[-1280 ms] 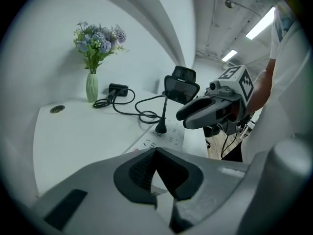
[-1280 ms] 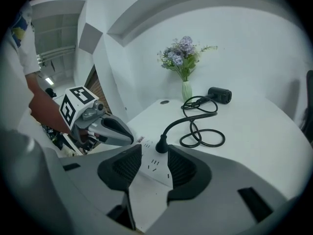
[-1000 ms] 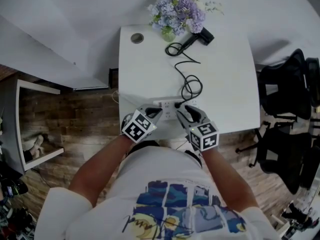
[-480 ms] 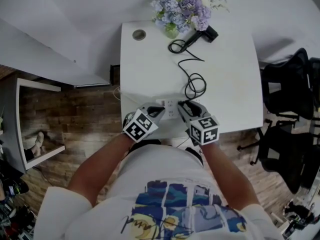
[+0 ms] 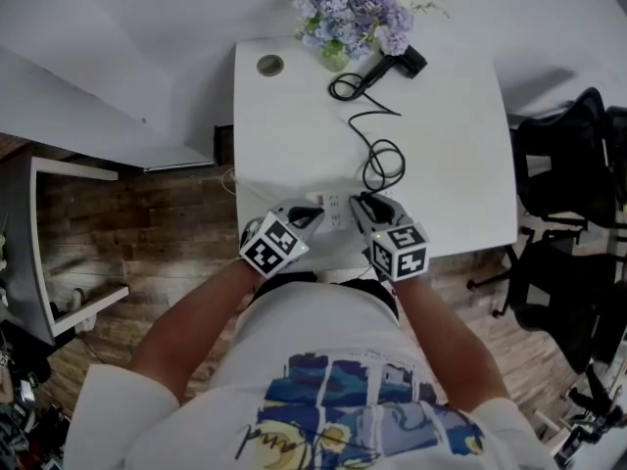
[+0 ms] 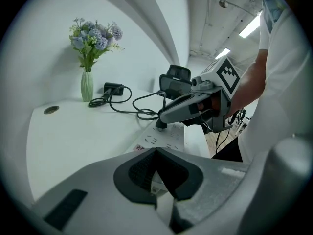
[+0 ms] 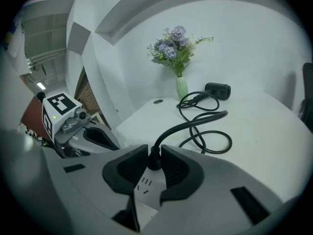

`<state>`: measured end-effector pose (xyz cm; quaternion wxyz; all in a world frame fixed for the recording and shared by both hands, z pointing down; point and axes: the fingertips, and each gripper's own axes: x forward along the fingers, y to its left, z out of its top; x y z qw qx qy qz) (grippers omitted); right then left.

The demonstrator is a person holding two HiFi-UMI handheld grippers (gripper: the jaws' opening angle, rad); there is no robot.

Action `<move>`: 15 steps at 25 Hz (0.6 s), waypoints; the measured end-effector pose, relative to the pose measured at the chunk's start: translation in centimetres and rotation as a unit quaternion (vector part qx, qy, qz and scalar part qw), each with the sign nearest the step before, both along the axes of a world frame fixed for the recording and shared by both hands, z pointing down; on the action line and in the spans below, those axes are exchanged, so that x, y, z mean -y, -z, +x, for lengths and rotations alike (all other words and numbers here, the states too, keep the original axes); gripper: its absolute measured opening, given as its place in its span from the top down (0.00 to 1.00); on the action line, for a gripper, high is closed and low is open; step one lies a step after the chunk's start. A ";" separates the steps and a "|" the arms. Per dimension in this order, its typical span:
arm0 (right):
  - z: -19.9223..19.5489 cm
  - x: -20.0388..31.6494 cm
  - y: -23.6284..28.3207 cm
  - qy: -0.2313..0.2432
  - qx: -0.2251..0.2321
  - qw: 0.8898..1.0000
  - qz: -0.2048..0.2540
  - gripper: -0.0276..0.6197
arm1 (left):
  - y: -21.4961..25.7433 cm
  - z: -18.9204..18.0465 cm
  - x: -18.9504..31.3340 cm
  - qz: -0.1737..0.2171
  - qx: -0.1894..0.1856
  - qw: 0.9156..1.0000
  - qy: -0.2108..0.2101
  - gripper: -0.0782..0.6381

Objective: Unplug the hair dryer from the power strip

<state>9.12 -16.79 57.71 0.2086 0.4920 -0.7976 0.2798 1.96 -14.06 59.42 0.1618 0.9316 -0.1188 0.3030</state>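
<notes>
A white power strip (image 5: 334,210) lies near the table's front edge. The hair dryer's black plug (image 7: 154,157) stands in it, and its cord (image 5: 378,157) loops back to the black hair dryer (image 5: 395,66) beside the flower vase. My right gripper (image 7: 155,161) reaches over the strip. Its jaws are closing on the plug, with both pads against the plug's sides. My left gripper (image 6: 157,155) is shut on the strip's near end (image 6: 157,185). From the left gripper view, the right gripper (image 6: 167,117) sits right over the plug (image 6: 160,125).
A vase of purple flowers (image 5: 359,8) stands at the table's back edge, with a round cable grommet (image 5: 269,65) to its left. Black office chairs (image 5: 568,194) stand at the right. The white table (image 5: 294,135) ends just in front of the person's body.
The right gripper's jaws have narrowed around the plug. Both hands stayed at the power strip.
</notes>
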 end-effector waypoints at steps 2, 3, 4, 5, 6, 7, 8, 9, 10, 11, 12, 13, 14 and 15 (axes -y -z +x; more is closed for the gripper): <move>0.0 0.1 0.1 -0.002 -0.002 1.000 0.002 0.83 | 0.0 0.0 0.0 0.000 -0.001 1.000 -0.001 0.89; 0.1 0.1 0.1 -0.003 -0.003 1.000 0.003 0.83 | 0.0 0.1 0.0 0.002 -0.001 1.000 -0.003 0.89; 0.1 0.0 0.2 -0.004 -0.005 1.000 0.004 0.84 | 0.0 0.1 0.0 0.003 -0.001 1.000 -0.004 0.89; 0.1 0.0 0.2 -0.005 -0.007 1.000 0.004 0.84 | 0.0 0.0 0.0 0.006 -0.002 1.000 -0.007 0.89; 0.1 0.0 0.2 -0.006 -0.008 1.000 0.004 0.84 | 0.1 0.0 -0.1 0.008 -0.003 1.000 -0.009 0.89; 0.1 0.0 0.2 -0.008 -0.008 1.000 0.004 0.84 | 0.1 0.0 -0.1 0.010 -0.004 1.000 -0.010 0.89; 0.1 0.0 0.2 -0.010 -0.007 1.000 0.005 0.84 | 0.1 0.0 -0.1 0.011 -0.005 1.000 -0.011 0.89; 0.1 0.0 0.3 -0.011 -0.008 1.000 0.006 0.85 | 0.1 0.0 -0.1 0.011 -0.005 1.000 -0.011 0.89; 0.1 0.0 0.3 -0.011 -0.009 1.000 0.007 0.85 | 0.1 0.0 -0.1 0.012 -0.006 1.000 -0.011 0.89; 0.0 0.0 0.3 -0.011 -0.012 1.000 0.008 0.85 | 0.1 0.0 -0.1 0.011 -0.007 1.000 -0.011 0.89; 0.0 0.0 0.3 -0.011 -0.015 1.000 0.009 0.85 | 0.1 0.0 0.0 0.011 -0.009 1.000 -0.010 0.89; 0.1 0.1 0.3 -0.011 -0.016 1.000 0.010 0.86 | 0.0 0.0 0.0 0.011 -0.010 1.000 -0.010 0.89; 0.1 0.1 0.3 -0.012 -0.018 1.000 0.010 0.86 | 0.0 0.0 0.0 0.012 -0.010 1.000 -0.012 0.89; 0.1 0.1 0.2 -0.014 -0.019 1.000 0.010 0.86 | 0.0 0.0 0.0 0.016 -0.009 1.000 -0.014 0.89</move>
